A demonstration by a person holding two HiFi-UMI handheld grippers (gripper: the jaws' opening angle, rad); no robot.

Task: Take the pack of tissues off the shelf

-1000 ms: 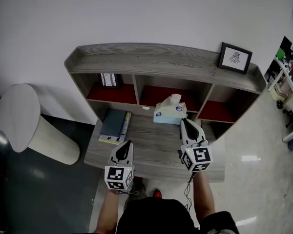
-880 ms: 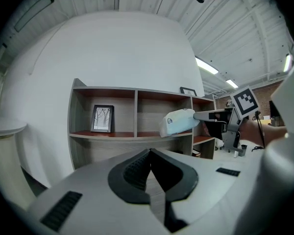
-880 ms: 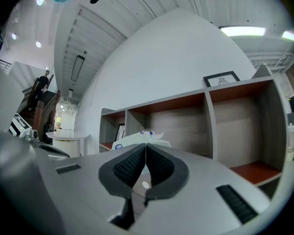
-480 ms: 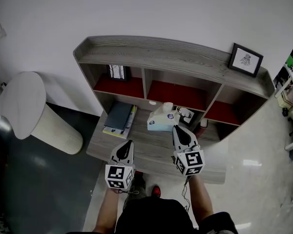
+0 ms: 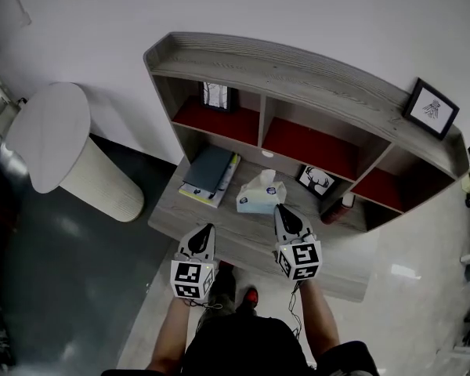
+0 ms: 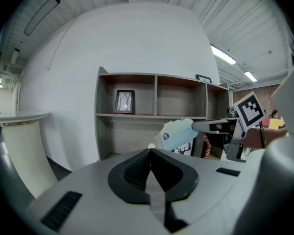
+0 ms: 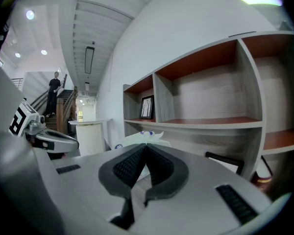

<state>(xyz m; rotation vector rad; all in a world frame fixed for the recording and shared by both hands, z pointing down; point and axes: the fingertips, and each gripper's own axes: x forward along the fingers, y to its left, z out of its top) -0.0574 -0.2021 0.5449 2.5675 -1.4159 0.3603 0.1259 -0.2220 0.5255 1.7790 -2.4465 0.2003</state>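
The pack of tissues (image 5: 258,198) is pinched at its near edge by the closed jaws of the right gripper (image 5: 283,212). It is held over the desk top (image 5: 243,241), nearer than the shelf (image 5: 298,77) and right of the books (image 5: 210,177). The left gripper (image 5: 203,235) is kept shut on nothing.

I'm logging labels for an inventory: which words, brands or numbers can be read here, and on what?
Tissue pack: round blue logo marks, too small to read.
Books: no title can be made out.
Framed deer picture: a drawing only, no words.
No text here is readable.
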